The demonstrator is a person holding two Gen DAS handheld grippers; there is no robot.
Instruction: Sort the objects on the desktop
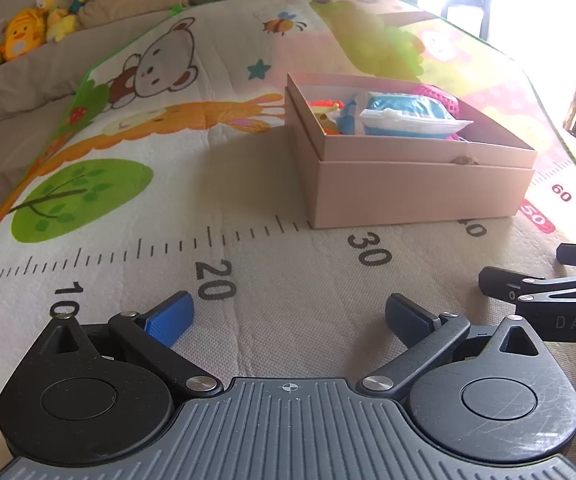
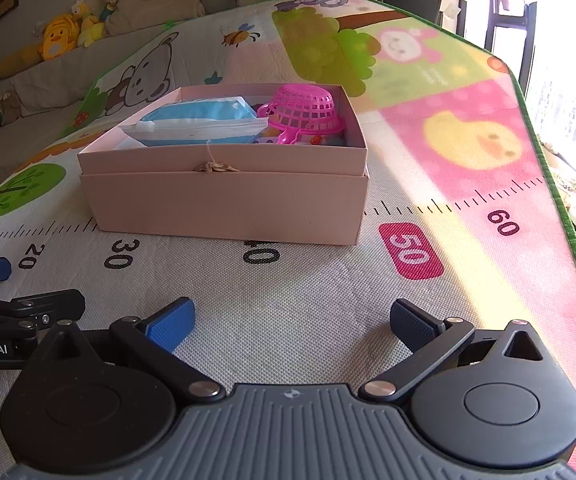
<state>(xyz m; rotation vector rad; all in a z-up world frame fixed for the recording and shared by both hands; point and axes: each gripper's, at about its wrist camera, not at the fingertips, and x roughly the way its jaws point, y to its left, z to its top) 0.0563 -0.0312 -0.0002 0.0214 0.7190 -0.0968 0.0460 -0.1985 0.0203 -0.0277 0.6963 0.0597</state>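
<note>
One cartoon play mat under pink box, sofa behind.

Pale pink box, magenta basket, cartoon-animal mat

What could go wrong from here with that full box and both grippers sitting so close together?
The blue packet and pink basket already rise to about the pink box rim, so anything added may slide off. The left gripper and right gripper rest side by side with jaws open, so they may collide when moving together. Window glare washes out the mat's right side and could hide items.
</note>
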